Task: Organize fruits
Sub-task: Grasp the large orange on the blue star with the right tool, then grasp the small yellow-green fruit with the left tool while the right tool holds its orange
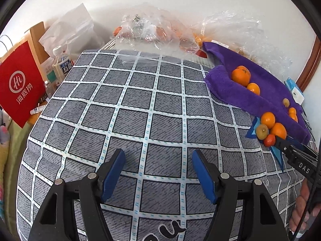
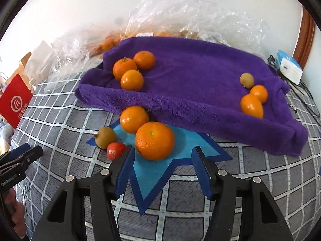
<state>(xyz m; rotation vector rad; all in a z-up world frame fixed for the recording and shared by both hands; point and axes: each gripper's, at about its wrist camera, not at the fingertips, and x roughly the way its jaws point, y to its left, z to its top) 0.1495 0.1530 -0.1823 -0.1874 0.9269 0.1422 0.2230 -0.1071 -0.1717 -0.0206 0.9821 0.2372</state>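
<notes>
- The left gripper [image 1: 158,172] hovers over the grey checked cloth [image 1: 128,108] with its blue-padded fingers apart and nothing between them.
- The right gripper [image 2: 162,168] has its fingers spread too; they sit just near of a large orange [image 2: 154,143], which lies slightly beyond the tips and is not clamped.
- That large orange rests on a blue star-shaped mat [image 2: 158,172] on the cloth.
- Just beyond it, touching it on the far left, lies a second orange [image 2: 134,118] at the near edge of the purple towel [image 2: 200,84].
- Left of the pair sit a yellow-brown round fruit [image 2: 105,137] and, nearer, a small red fruit [image 2: 116,150], touching each other.
- On the towel's far-left part, three oranges [image 2: 131,68] cluster together in a fold.
- On the towel's right part lie a small yellow-brown fruit [image 2: 246,79] and two oranges [image 2: 254,100], touching in a row.
- Crumpled clear plastic bags [image 2: 180,14] with more orange fruit inside lie behind the towel against the wall.
- A red paper bag [image 1: 19,82] with a white logo stands at the far left, with a bottle [image 1: 61,64] beside it.
- A blue-and-white tissue pack [image 2: 289,66] lies to the right of the towel.
</notes>
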